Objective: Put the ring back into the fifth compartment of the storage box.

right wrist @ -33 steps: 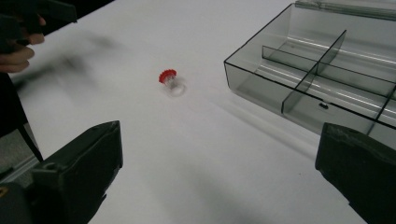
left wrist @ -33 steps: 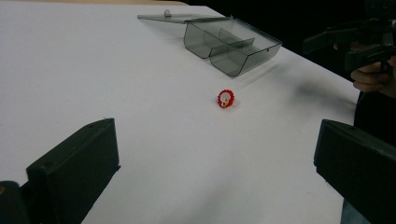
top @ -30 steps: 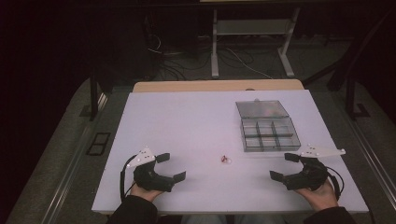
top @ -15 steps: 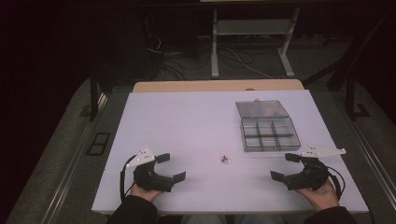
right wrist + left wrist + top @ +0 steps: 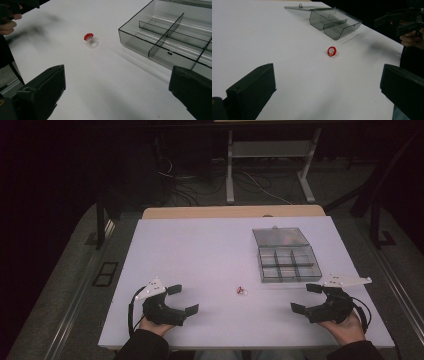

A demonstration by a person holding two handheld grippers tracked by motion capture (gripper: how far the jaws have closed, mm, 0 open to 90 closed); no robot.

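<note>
A small red and white ring-like piece (image 5: 241, 290) lies on the white table (image 5: 200, 255) between both hands; it also shows in the left gripper view (image 5: 331, 51) and the right gripper view (image 5: 89, 40). A clear grey compartment box (image 5: 289, 262) with its lid folded back sits at the right; its compartments look bare (image 5: 175, 37) (image 5: 334, 22). My left gripper (image 5: 183, 300) rests open near the front left edge. My right gripper (image 5: 306, 298) rests open near the front right, just below the box. Nothing sits between either pair of jaws.
A wooden edge (image 5: 235, 212) runs along the table's far side. Beyond it stand a white metal frame (image 5: 270, 165) and loose cables on a dark floor. Table edges lie close to both hands.
</note>
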